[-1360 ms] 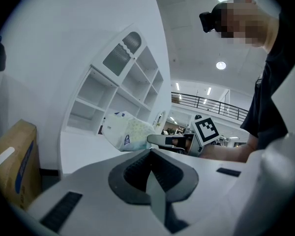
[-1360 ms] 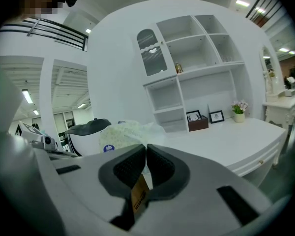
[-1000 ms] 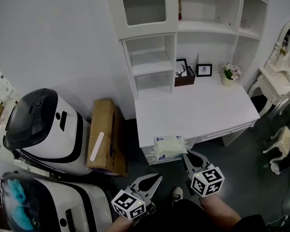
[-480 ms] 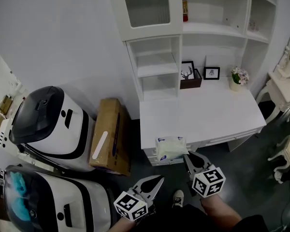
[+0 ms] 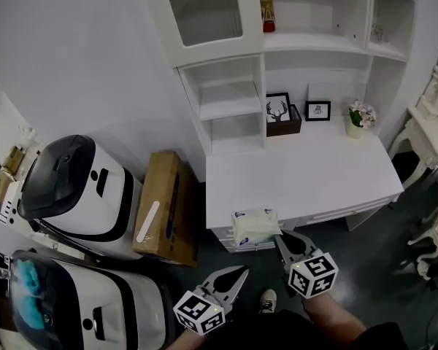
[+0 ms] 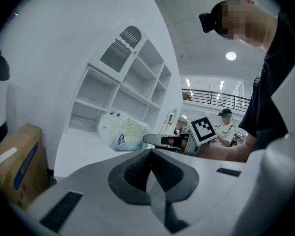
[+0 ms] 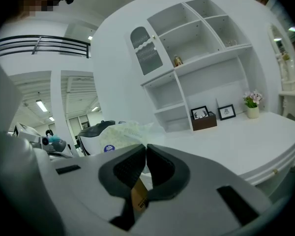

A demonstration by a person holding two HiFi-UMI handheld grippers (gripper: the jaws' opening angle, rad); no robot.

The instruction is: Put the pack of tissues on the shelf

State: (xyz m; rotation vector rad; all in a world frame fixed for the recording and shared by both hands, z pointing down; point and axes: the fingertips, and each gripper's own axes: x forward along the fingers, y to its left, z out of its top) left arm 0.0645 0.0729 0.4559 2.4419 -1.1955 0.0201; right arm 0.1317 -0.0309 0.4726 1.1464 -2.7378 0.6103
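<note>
The pack of tissues (image 5: 254, 226) looks light, soft and crumply in slick film, so a pinch on an edge fold should carry it, though it may swing. Its long axis lies crosswise to the right tongs (image 5: 280, 238), which are clamped on its near edge and hold it just ahead of them, over the worktop's (image 5: 314, 173) front lip. The left tongs (image 5: 238, 273), lower and alongside, are closed on nothing. The shelf (image 5: 230, 97) stands well beyond.

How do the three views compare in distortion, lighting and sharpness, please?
Head view: evenly lit, sharp, the shelf lines only slightly bowed, the floor dark. Left gripper view: strong fisheye, black corners, a ceiling light glares. Right gripper view: same fisheye; the pack of tissues looks soft, held in the right gripper.
</note>
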